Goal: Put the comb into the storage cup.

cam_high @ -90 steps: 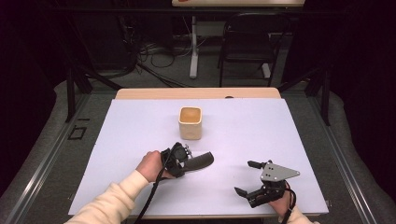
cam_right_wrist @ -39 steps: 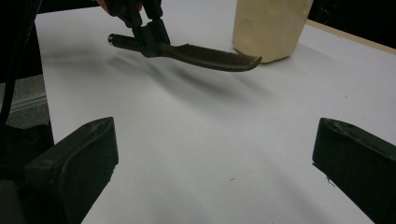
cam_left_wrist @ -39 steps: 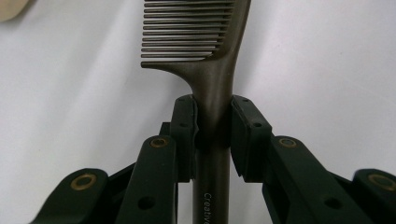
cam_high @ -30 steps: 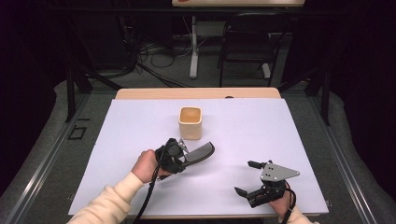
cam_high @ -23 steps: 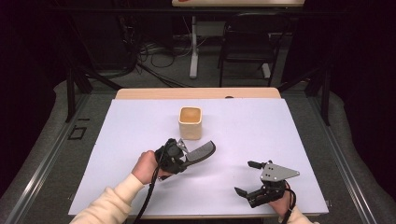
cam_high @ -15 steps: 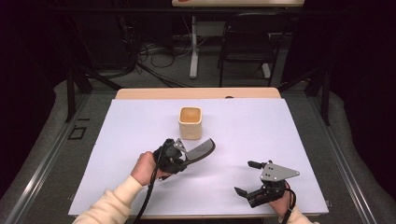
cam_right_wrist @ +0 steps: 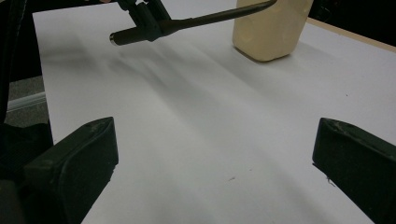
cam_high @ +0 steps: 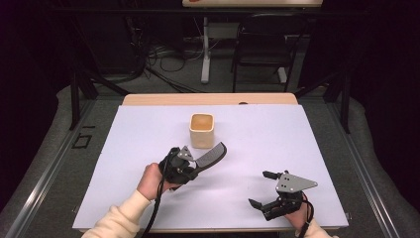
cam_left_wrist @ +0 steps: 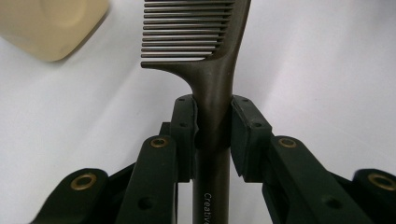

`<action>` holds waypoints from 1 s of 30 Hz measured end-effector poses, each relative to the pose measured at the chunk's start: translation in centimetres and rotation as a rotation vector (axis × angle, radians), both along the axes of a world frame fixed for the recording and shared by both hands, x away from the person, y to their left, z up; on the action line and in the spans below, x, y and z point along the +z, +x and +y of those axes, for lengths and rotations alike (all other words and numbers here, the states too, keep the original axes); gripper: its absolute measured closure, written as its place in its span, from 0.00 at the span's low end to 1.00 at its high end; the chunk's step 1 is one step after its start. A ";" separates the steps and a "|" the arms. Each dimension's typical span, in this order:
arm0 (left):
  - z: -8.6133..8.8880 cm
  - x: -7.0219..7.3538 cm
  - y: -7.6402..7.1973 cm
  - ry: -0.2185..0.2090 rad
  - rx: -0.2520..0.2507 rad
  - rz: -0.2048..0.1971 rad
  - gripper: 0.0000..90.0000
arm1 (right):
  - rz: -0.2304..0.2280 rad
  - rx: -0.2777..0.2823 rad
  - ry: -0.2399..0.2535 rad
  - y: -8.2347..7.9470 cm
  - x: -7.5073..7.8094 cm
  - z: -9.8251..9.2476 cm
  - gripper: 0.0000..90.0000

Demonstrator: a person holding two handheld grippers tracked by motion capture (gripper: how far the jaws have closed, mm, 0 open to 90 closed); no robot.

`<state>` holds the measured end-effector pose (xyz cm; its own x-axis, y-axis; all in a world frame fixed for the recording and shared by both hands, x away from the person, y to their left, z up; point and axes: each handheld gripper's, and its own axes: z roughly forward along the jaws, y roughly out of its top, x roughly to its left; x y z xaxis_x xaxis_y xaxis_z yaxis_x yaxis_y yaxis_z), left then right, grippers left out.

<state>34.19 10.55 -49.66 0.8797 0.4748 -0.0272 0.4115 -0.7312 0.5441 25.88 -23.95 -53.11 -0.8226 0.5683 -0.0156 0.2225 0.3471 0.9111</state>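
My left gripper (cam_high: pixel 190 166) is shut on the handle of a dark comb (cam_high: pixel 212 155). It holds the comb above the table, with the toothed end pointing toward a cream square cup (cam_high: pixel 202 130). In the left gripper view both pads squeeze the comb's handle (cam_left_wrist: pixel 214 109), its teeth (cam_left_wrist: pixel 187 28) point away from me, and the cup (cam_left_wrist: pixel 51 25) sits at upper left. My right gripper (cam_high: pixel 260 189) rests near the front right edge, open and holding nothing. Across the table, the right gripper view takes in the comb (cam_right_wrist: pixel 196 21) and the cup (cam_right_wrist: pixel 271 28).
A white sheet (cam_high: pixel 257 139) covers the table, and a wooden edge (cam_high: pixel 208 99) shows at the back. Behind the table stand a chair (cam_high: pixel 262 39) and a table leg with cables on the floor.
The left gripper has lifted the comb and moved it slightly up and toward the cup. The right gripper has stayed still.
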 end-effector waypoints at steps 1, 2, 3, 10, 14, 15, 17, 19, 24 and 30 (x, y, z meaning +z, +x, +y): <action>0.0 0.0 -0.1 -0.004 0.001 -0.001 0.81 | 0.000 0.000 0.000 0.0 0.0 0.0 0.00; 0.1 0.0 -0.1 -0.008 0.001 -0.004 0.81 | 0.000 0.000 0.000 0.0 0.0 0.0 0.00; 0.1 0.0 -0.2 -0.014 0.005 -0.007 0.81 | 0.000 0.000 0.000 0.0 0.0 0.0 0.00; 0.6 0.0 -0.6 -0.067 0.031 -0.038 0.81 | -0.002 0.000 0.000 0.0 0.0 0.0 0.00; 0.9 0.2 -0.6 -0.095 0.046 -0.060 0.81 | -0.001 0.000 -0.001 0.0 0.0 0.0 0.00; 1.0 0.2 -0.7 -0.100 0.048 -0.062 0.81 | -0.002 0.000 -0.002 0.0 0.0 0.0 0.00; 1.0 0.3 -0.8 -0.105 0.053 -0.070 0.81 | -0.003 0.002 -0.003 0.0 0.0 0.0 0.00; 1.1 0.4 -0.8 -0.112 0.054 -0.076 0.81 | -0.002 0.000 -0.002 0.0 0.0 0.0 0.00; 1.2 0.6 -0.9 -0.134 0.061 -0.098 0.81 | 0.000 -0.001 -0.001 0.0 0.0 0.0 0.00; 1.4 0.7 -0.9 -0.155 0.074 -0.115 0.81 | 0.000 0.000 0.000 0.0 0.0 -0.1 0.00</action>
